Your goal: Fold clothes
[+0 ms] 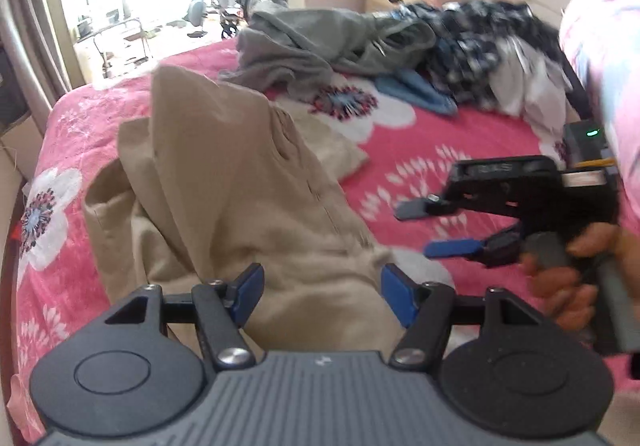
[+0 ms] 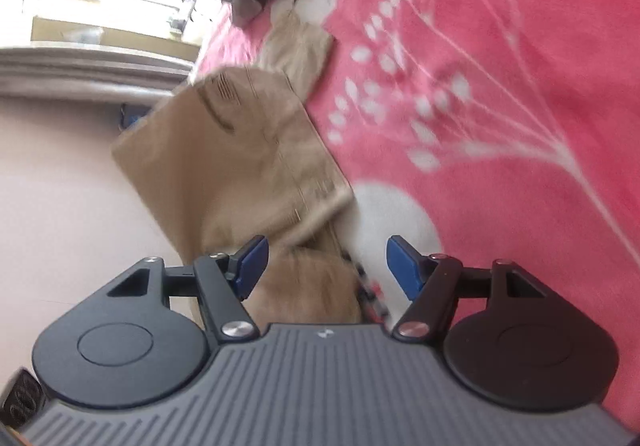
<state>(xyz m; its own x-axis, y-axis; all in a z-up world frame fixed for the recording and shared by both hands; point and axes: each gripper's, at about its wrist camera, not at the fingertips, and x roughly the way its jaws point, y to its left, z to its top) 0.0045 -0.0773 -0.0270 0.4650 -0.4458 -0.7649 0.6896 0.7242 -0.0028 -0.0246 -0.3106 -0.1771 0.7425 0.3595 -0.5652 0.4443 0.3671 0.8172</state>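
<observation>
Left wrist view: left tool open, empty, above crumpled beige cotton trousers on the pink floral bed cover. Right tool at 3 o'clock, open, hand-held. Grey garment at 12.

Right wrist view: right tool open; trousers at 11 o'clock.

The trousers lie on the bedspread, the clothes pile behind them, well apart

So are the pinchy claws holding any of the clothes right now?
No. The left gripper is open over the tan trousers, and the right gripper is open above the pink blanket, holding nothing.
</observation>
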